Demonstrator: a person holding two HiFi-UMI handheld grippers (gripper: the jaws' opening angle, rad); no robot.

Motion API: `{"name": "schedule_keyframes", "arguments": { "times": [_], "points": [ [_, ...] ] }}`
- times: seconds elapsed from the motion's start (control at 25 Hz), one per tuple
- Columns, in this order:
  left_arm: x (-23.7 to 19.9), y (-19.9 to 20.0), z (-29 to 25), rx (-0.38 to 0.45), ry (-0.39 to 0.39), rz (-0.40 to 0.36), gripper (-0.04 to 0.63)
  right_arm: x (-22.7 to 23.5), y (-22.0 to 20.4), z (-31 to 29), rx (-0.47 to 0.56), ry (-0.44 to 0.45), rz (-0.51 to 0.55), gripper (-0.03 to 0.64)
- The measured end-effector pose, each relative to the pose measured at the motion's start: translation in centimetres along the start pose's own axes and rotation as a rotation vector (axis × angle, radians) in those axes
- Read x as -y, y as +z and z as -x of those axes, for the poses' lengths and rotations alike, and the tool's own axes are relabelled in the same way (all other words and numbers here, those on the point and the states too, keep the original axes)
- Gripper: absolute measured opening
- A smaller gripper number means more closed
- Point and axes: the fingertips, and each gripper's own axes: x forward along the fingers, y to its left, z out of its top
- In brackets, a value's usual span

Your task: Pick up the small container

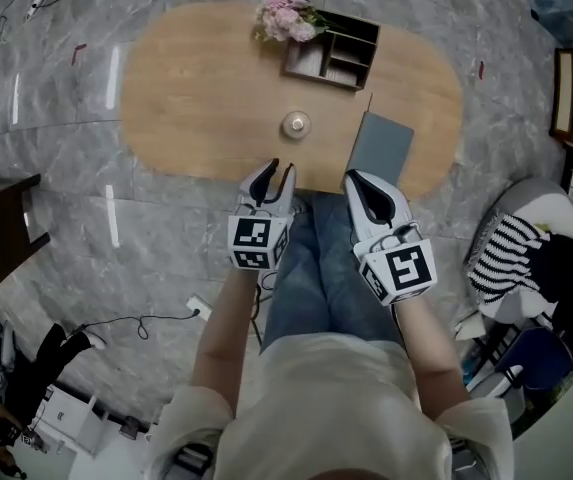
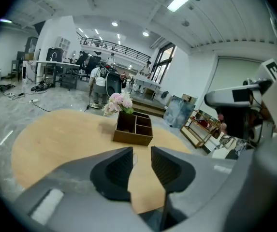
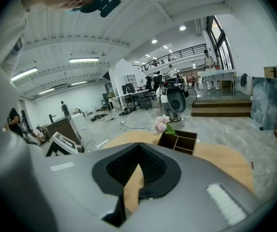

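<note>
Zero of the actual pickup is done as far as these views show. The small container point(image 1: 295, 123) sits upright by itself near the middle of the oval wooden table point(image 1: 196, 78), with nothing touching it. Everything that counts is left to do: reach it, get jaws around it, close, lift.

The person's left gripper point(image 1: 280, 168) is the closer one. It hangs at the table's near edge and is roughly lined up with the container, but clearly apart from it. In the left gripper view its jaws stand a little way apart, just a narrow slot with only tabletop showing through, so it's empty. That slot looks too narrow for the container, so the guess is it needs to open wider first.

The right gripper point(image 1: 358, 176) is off to the side, next to a flat grey slab point(image 1: 381, 146) at the table edge. In the right gripper view its jaw tips meet, fully closed with nothing in them.

A wooden organizer point(image 1: 334, 50) with pink flowers point(image 1: 286, 13) stands at the far side, well clear of the container.
</note>
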Motion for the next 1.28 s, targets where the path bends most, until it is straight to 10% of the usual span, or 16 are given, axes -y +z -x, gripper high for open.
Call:
{"name": "schedule_keyframes", "arguments": {
  "times": [0.32,1.28],
  "points": [
    [-1.6,-4.5,-6.7,-0.051,-0.044,-0.097,0.321,2.4,-4.4,-2.4,-0.042,0.028,-0.046,0.000],
    [-5.6,-8.7,-18.1,-0.094,0.128,-0.273,0.348,7.2,-10.5,-7.5,-0.082,0.078,-0.103,0.000]
  ]
}}
